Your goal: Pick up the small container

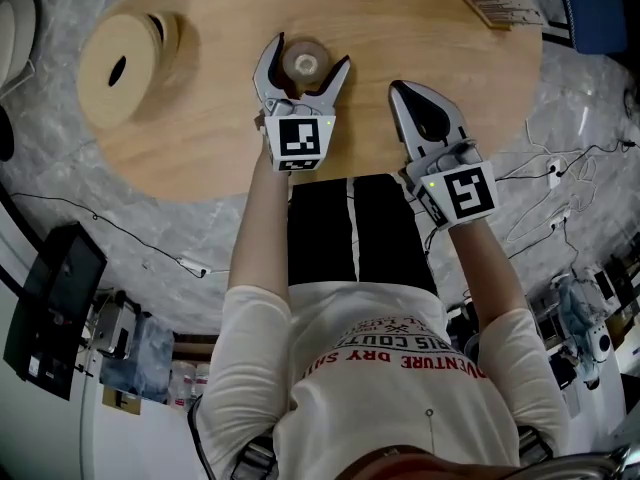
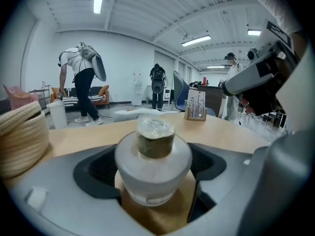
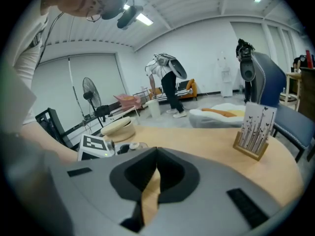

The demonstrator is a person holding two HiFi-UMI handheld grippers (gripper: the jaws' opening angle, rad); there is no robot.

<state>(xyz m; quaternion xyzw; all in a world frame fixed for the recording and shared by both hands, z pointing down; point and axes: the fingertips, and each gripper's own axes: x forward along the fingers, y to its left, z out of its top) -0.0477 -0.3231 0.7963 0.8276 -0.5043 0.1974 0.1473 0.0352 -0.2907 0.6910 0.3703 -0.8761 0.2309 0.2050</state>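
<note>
- My left hand-held gripper (image 1: pixel 308 54) has its jaws spread, one on each side of the small container (image 1: pixel 303 65).
- The left gripper view shows the container's pale rounded body seated between the dark pads. I cannot confirm contact on either side.
- The small container stands upright on the worktop (image 1: pixel 210 138), resting on the wood. It has a brownish neck and a crinkled clear top.
- My right hand-held gripper (image 1: pixel 403 90) has its jaws brought together, the pads meeting at the tips with nothing between them.
- The right hand-held gripper sits over the near edge of the worktop, beside the left one and apart from the small container.
- A round woven basket (image 1: pixel 125 63) lies on the worktop, well to the left of the container.
- A wooden card holder (image 1: pixel 495 6) stands at the far right edge of the worktop, well apart from both hand-held grippers.
</note>
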